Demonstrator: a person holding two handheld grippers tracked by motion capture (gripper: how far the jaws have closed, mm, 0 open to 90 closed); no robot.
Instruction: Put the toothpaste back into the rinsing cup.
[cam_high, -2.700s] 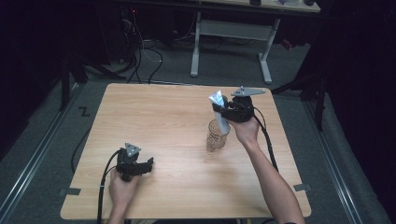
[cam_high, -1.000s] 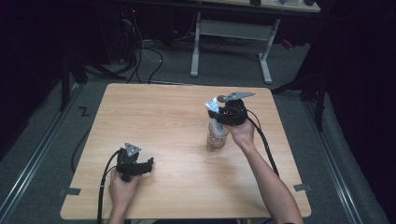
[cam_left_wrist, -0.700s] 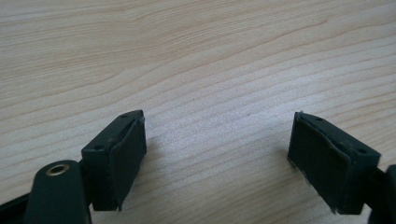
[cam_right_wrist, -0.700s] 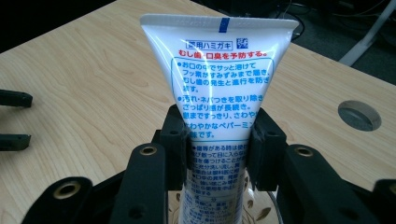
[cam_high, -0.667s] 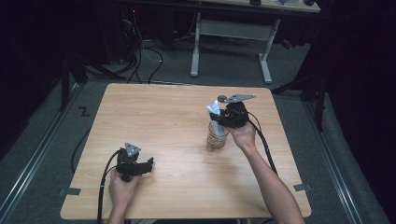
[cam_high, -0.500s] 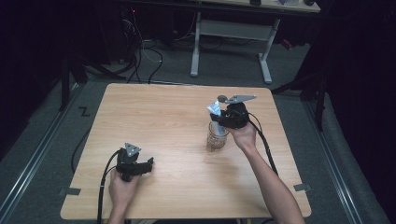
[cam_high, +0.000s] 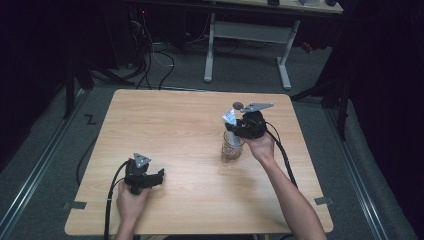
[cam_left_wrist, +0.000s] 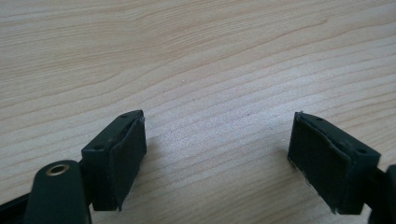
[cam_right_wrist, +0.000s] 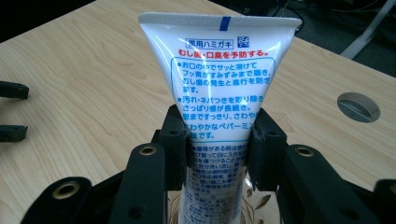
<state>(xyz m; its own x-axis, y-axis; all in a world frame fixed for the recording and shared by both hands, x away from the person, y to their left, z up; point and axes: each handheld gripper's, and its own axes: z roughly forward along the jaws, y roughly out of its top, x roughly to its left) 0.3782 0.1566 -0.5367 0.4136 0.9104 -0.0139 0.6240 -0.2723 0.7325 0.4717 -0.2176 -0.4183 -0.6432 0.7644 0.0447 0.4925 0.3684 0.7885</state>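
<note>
A white toothpaste tube (cam_right_wrist: 223, 79) with blue and red print stands upright, crimped end up, and my right gripper (cam_right_wrist: 218, 147) is shut on its middle. In the high view the tube (cam_high: 230, 119) pokes up above a clear patterned glass (cam_high: 232, 147), its lower end down inside the glass, with my right gripper (cam_high: 239, 129) just over the rim. Near the table's front left my left gripper (cam_high: 159, 176) rests low over the wood. Its jaws (cam_left_wrist: 217, 163) stand open with bare tabletop between them.
The light wooden table (cam_high: 170, 125) has a round cable hole (cam_right_wrist: 358, 106) near its far right edge. A desk frame and cables stand on the dark floor beyond the table. The other gripper's jaw tips (cam_right_wrist: 11, 109) show at the left edge of the right gripper view.
Since the earliest frame my right gripper has come down and toward the person with the tube, setting its lower end into the glass. Over the last second nothing has visibly moved.
</note>
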